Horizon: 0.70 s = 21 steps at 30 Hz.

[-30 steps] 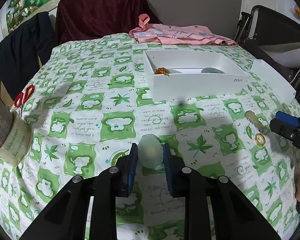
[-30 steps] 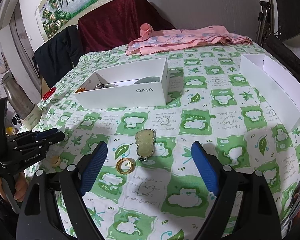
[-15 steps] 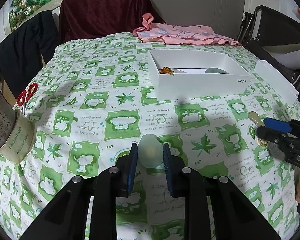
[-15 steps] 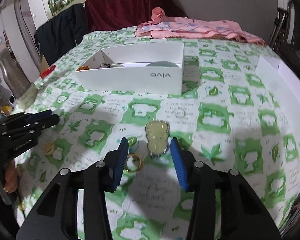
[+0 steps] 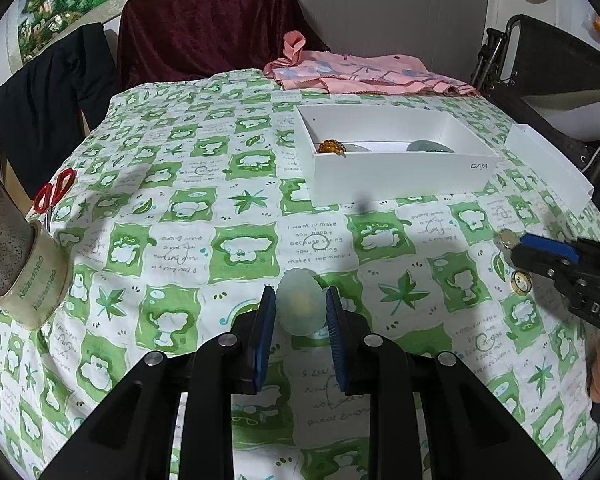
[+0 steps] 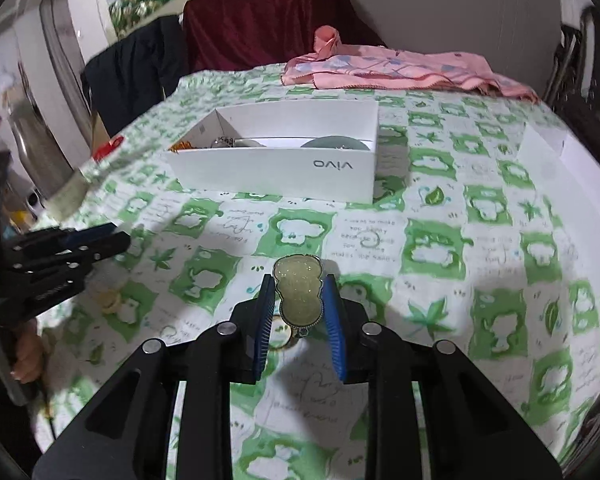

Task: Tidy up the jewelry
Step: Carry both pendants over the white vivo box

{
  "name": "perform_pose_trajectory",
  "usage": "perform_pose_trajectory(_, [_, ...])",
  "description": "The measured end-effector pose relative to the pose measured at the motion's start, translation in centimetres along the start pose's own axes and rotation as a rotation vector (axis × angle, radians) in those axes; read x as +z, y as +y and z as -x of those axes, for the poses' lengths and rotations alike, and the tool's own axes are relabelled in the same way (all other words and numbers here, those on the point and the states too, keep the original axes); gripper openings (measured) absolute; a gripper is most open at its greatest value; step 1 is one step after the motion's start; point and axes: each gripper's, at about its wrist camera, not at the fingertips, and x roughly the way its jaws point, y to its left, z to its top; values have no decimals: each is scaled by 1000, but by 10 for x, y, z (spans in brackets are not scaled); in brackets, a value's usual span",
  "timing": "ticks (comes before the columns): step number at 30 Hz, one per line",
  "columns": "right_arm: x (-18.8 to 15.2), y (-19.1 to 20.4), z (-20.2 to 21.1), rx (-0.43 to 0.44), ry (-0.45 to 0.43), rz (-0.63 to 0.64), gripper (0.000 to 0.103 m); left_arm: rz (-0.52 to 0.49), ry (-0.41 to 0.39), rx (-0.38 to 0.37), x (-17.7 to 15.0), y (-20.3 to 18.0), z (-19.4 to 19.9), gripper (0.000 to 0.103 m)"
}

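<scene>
Green-checked tablecloth [image 5: 240,248], white box [image 6: 276,168] farther back, probably where both pieces go. Left gripper [image 5: 300,312] is clenched on a pale oval stone [image 5: 302,306]. Right gripper [image 6: 300,304] is closing on a yellow-green pendant [image 6: 299,294], jaws at its waist, long axis pointing away toward the box.

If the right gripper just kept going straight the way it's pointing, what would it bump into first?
Probably the green-patterned tablecloth just beyond the glittery pendant between its closing jaws, since the right gripper tilts downward. The white box lies further on; depth is unclear.
</scene>
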Motion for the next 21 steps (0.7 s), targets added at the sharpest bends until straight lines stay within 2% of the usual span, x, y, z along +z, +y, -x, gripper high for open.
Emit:
perform_pose_trajectory(3, [0,-5,6,13,-27,-28,24,10,-6,-5,0,1,3,26])
perform_pose_trajectory(21, [0,-13,16,33,-66,-67,24,43,-34,-16,1,9,11,26])
